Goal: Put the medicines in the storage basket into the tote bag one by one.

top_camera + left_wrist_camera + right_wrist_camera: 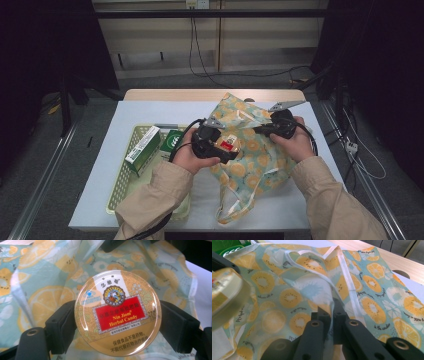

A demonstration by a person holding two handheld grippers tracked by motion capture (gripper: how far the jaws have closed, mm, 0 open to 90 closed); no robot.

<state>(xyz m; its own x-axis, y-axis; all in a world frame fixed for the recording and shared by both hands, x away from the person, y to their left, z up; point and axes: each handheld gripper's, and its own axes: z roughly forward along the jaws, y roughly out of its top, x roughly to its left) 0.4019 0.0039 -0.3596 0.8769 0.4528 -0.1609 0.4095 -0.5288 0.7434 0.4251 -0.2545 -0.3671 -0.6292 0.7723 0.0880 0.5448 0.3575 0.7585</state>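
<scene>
Tin (117, 312) of herbal candy is clamped edge-on between the left hand-held gripper (216, 145) jaws, over the bag (252, 145) on the table (100, 175). Right hand-held gripper (331, 315) is closed on the bag's rim. Judged next: lift the rim wide, then lower the tin flat into the opening before releasing.

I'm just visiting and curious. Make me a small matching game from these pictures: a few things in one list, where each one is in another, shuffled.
Things:
1. round candy tin
2. fruit-print cloth bag
3. green and white box
4. yellow basket

Places:
A. lying in the basket
B. on the white table cover, at the person's left
C. clamped between the left gripper's jaws
D. edge pinched by the right gripper

Pairs: 1-C, 2-D, 3-A, 4-B
</scene>
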